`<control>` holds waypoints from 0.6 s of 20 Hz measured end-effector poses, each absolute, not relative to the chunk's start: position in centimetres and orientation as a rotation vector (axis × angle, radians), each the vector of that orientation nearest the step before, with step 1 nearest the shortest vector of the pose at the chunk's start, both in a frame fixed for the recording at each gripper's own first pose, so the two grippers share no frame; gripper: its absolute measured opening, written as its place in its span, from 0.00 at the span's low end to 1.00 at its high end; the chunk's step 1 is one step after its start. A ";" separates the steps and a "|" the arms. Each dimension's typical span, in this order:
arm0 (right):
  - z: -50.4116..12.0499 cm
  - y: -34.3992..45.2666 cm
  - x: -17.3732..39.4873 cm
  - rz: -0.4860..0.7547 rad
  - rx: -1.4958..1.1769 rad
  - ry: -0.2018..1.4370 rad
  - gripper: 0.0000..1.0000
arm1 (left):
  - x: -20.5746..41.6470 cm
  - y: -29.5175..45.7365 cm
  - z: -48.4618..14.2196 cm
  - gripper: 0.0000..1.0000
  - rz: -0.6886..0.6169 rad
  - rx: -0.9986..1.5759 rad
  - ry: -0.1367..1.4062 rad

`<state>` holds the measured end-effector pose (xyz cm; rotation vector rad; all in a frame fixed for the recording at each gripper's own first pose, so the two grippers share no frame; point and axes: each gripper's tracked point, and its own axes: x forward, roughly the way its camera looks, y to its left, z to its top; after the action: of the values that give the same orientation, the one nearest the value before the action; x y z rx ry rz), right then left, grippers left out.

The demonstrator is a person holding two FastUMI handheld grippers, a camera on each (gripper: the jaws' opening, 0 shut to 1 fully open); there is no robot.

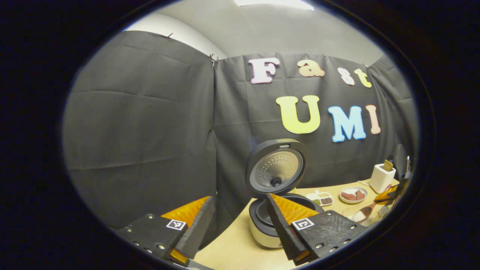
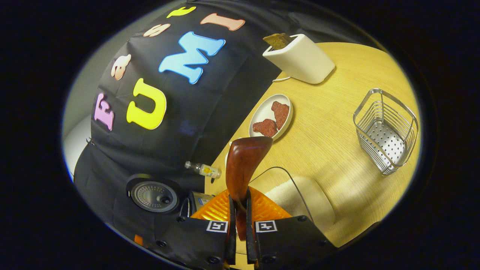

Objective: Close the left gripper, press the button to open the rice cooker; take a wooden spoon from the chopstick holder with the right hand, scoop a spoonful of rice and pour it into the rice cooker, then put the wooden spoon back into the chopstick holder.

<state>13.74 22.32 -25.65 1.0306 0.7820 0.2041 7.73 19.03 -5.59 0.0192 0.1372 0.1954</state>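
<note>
The rice cooker (image 1: 264,225) stands on the table with its lid (image 1: 275,172) up. My left gripper (image 1: 238,198) hovers open just in front of it, holding nothing. My right gripper (image 2: 240,204) is shut on the handle of the wooden spoon (image 2: 243,161). The spoon's bowl sticks up over the glass bowl of rice (image 2: 300,195). In the left gripper view, the spoon (image 1: 363,213) dips at that bowl with white rice at its tip, held by the right gripper (image 1: 388,195). The wire chopstick holder (image 2: 386,129) stands to the right, with nothing in it. The cooker's lid (image 2: 153,195) shows at lower left.
A white toaster (image 2: 300,58) with a slice in it stands at the back of the wooden table (image 2: 330,123). A plate of red pieces (image 2: 270,117) and a small bottle (image 2: 204,170) sit near the wall. A divided condiment dish (image 1: 320,198) lies by the cooker.
</note>
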 end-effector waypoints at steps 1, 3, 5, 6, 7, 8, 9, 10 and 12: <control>-25.3 21.9 13.8 0.201 1.059 0.776 0.09 | 7.8 19.1 -5.6 0.85 0.196 0.018 0.138; -24.3 21.7 14.3 0.202 1.130 0.765 0.13 | 7.7 19.1 -5.9 0.85 0.200 0.010 0.143; -23.1 22.1 14.7 0.214 1.201 0.757 0.13 | 7.9 19.3 -6.2 0.87 0.205 0.000 0.145; -22.6 22.5 15.0 0.221 1.230 0.755 0.12 | 7.9 19.4 -6.4 0.87 0.207 -0.004 0.147; -22.0 23.1 15.2 0.233 1.249 0.753 0.16 | 8.0 19.5 -6.5 0.87 0.210 -0.007 0.149; -21.3 23.8 15.5 0.248 1.256 0.750 0.12 | 7.9 19.7 -6.6 0.85 0.214 -0.008 0.150; -20.6 24.5 15.7 0.266 1.258 0.748 0.12 | 7.8 20.0 -6.6 0.85 0.218 -0.008 0.151; -20.0 25.4 15.9 0.286 1.255 0.750 0.12 | 7.9 20.2 -6.9 0.85 0.223 -0.008 0.153; -18.8 27.7 16.3 0.334 1.245 0.753 0.12 | 7.6 21.0 -7.2 0.85 0.235 -0.009 0.159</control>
<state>16.31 27.66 -18.79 1.2452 0.7529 0.3335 7.58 20.95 -7.20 -0.0095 0.1586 0.2348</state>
